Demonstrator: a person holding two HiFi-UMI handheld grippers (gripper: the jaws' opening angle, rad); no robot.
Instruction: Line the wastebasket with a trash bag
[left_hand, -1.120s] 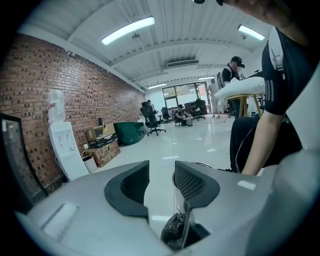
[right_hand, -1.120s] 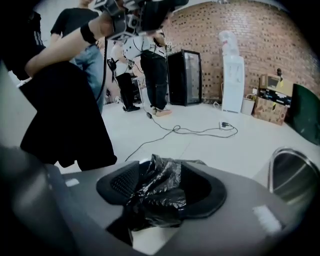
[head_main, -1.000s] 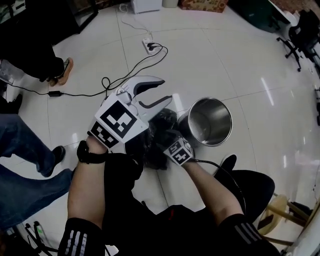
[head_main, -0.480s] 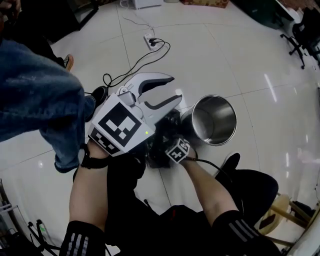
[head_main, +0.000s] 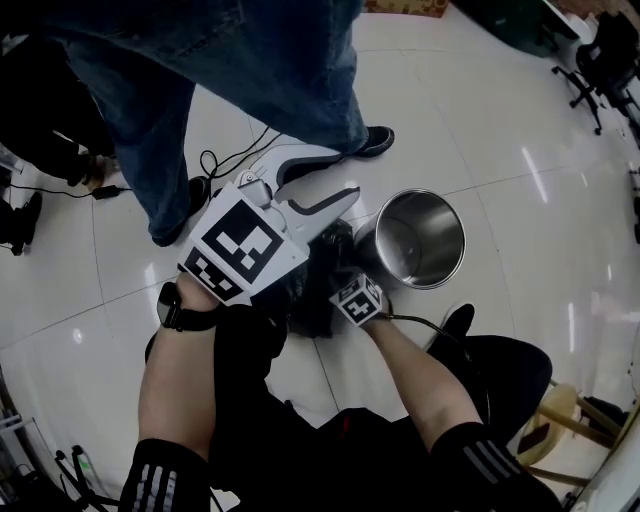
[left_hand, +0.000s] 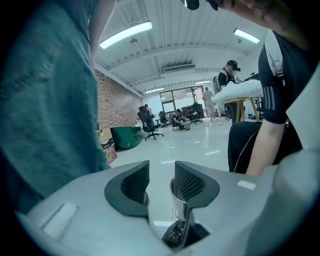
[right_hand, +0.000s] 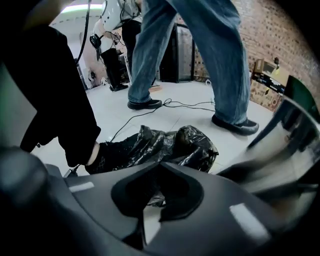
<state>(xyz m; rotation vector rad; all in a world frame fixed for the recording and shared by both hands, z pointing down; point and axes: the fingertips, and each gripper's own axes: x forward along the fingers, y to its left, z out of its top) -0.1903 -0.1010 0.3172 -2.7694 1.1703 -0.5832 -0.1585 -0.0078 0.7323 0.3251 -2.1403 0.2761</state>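
Down on glossy white floor tiles (head_main: 500, 120), from the head view: one shiny steel cylindrical wastebasket (head_main: 412, 245), upright, bare inside. Pressed against its left side, one crumpled black plastic trash bag (head_main: 322, 262), wholly outside the wastebasket. Two tools at the bag: left hand-held gripper (head_main: 338, 176) raised over it, jaws spread wide; right hand-held gripper (head_main: 338, 280) low, nose sunk in the folds, marker cube the only clear part. Just beyond, two blue-jeaned legs (head_main: 250, 60) of one bystander.

Left gripper view: left hand-held gripper (left_hand: 161, 180) with its two dark ribbed pads well apart and nothing held between them. Through the gap, one stretch of wastebasket (left_hand: 178, 200) rim and wall, with a scrap of trash bag (left_hand: 175, 233) lower down. One jeans leg (left_hand: 45, 100) filling the left edge.

Right gripper view: right hand-held gripper (right_hand: 160, 166) with jaw tips closed together, a pinch of black film caught between them. Rest of the trash bag (right_hand: 160, 142) heaped just ahead on the tiles. Behind it, both jeans legs, two dark shoes (right_hand: 235, 125), one thin black cable (right_hand: 135, 119) lying across the floor.
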